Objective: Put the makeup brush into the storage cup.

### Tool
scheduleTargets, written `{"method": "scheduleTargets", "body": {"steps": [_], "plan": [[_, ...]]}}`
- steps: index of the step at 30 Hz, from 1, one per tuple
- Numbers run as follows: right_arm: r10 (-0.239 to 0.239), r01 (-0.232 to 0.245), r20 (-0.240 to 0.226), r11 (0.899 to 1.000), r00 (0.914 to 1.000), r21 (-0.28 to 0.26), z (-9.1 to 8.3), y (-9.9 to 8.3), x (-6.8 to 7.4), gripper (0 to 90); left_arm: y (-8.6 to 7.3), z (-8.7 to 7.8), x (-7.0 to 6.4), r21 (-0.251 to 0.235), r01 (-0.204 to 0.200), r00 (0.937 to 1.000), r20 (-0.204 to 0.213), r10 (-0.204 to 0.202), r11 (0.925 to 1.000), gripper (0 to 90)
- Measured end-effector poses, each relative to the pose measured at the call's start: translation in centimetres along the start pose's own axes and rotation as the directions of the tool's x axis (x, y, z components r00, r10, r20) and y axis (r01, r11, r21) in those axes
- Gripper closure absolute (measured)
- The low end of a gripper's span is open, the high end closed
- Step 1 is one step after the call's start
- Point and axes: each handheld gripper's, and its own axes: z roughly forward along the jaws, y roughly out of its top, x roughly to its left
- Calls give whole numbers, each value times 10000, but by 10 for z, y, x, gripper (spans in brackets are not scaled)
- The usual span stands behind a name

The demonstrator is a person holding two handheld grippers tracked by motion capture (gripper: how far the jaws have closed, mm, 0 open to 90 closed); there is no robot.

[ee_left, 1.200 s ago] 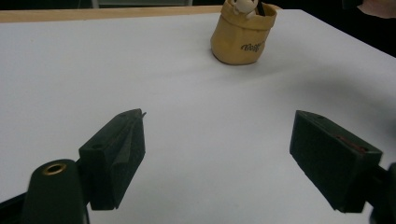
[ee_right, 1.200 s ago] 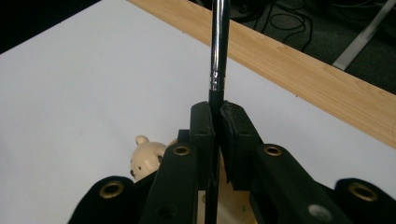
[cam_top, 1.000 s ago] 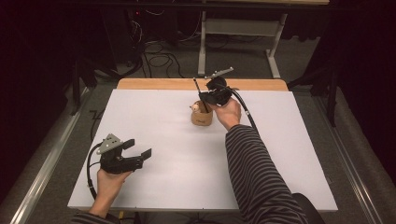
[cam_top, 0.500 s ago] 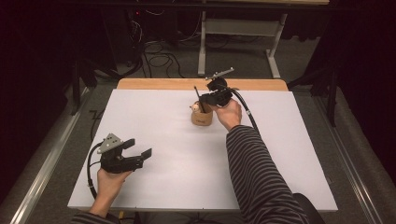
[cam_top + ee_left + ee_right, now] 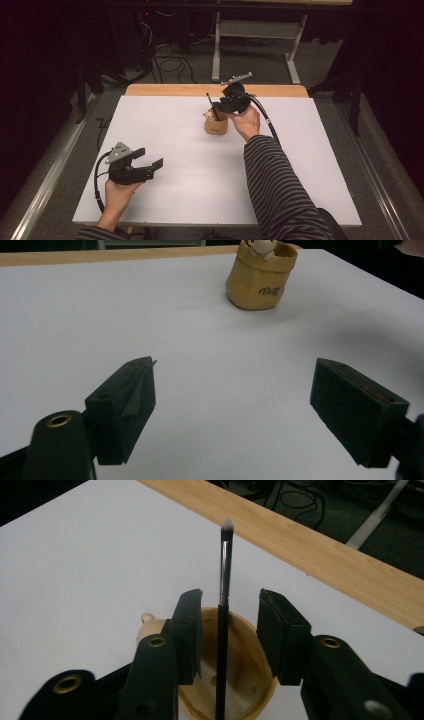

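White table (image 5: 175,200), wooden strip (image 5: 165,90) along far edge. Tan holder cup (image 5: 216,125) near centre-rear – dark printed script on its side, illegible. Brush (image 5: 224,580) stands upright in cup, between R gripper (image 5: 227,630) jaws – parted, not touching it. L gripper (image 5: 235,405) released, well apart, front-left.

Cup (image 5: 216,125) sits on the table (image 5: 175,200), toward the far edge, a bit right of centre. Brush (image 5: 223,605) stands upright in the cup, handle down, bristles up. Right gripper (image 5: 220,106) is at the cup from the right, over its rim, one jaw on either side of the brush with gaps both sides. Left gripper (image 5: 150,167) is low over the near-left part of the table, well apart from the cup, jaws pointing toward it.
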Motion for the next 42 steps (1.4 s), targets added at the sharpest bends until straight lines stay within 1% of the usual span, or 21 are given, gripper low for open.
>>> {"method": "scheduleTargets", "body": {"steps": [5, 10, 12, 15, 18, 23, 26, 29, 35, 39, 40, 42], "plan": [[118, -119, -70, 9999, 9999, -101, -10, -1, 1, 524, 1, 2, 0, -3, -32, 10000, 10, 32, 10000, 190], [148, -154, -188, 9994, 9997, -307, -21, 0, 0, 499, 4, 6, 1, -14, -33, 10000, 43, 34, 10000, 191], [100, -105, -204, 9996, 9997, -261, -25, 0, 0, 490, 5, 9, 0, 8, -81, 10000, 53, 81, 10000, 191], [90, -101, -220, 9989, 9997, -468, -36, 0, -1, 489, 6, 11, 0, 1, -126, 9999, 85, 126, 9999, 192], [112, -119, -145, 9987, 9998, -499, -42, -2, -2, 487, 7, 12, 0, 0, -158, 9998, 114, 158, 9999, 192], [171, -183, -259, 9987, 9995, -484, -47, -7, -3, 496, 9, 15, 1, -17, -166, 9997, 154, 166, 9999, 193], [164, -186, -337, 9977, 9993, -651, -51, -5, -5, 500, 9, 16, 1, -15, -185, 9997, 151, 185, 9998, 193], [264, -285, -297, 9971, 9992, -710, -56, -5, -7, 500, 9, 16, 0, -47, -232, 9996, 180, 232, 9997, 192], [421, -450, -326, 9945, 9986, -946, -68, -11, -9, 493, 10, 16, 0, -97, -223, 9996, 169, 225, 9997, 193], [341, -368, -363, 9964, 9988, -769, -71, -13, -9, 472, 10, 17, 0, -97, -217, 9996, 160, 219, 9997, 193], [318, -345, -366, 9966, 9988, -752, -70, -14, -9, 446, 10, 17, 0, -95, -211, 9996, 162, 213, 9997, 193], [240, -261, -298, 9971, 9993, -711, -71, -16, -7, 439, 10, 17, 0, -90, -198, 9997, 159, 199, 9998, 193]]}}
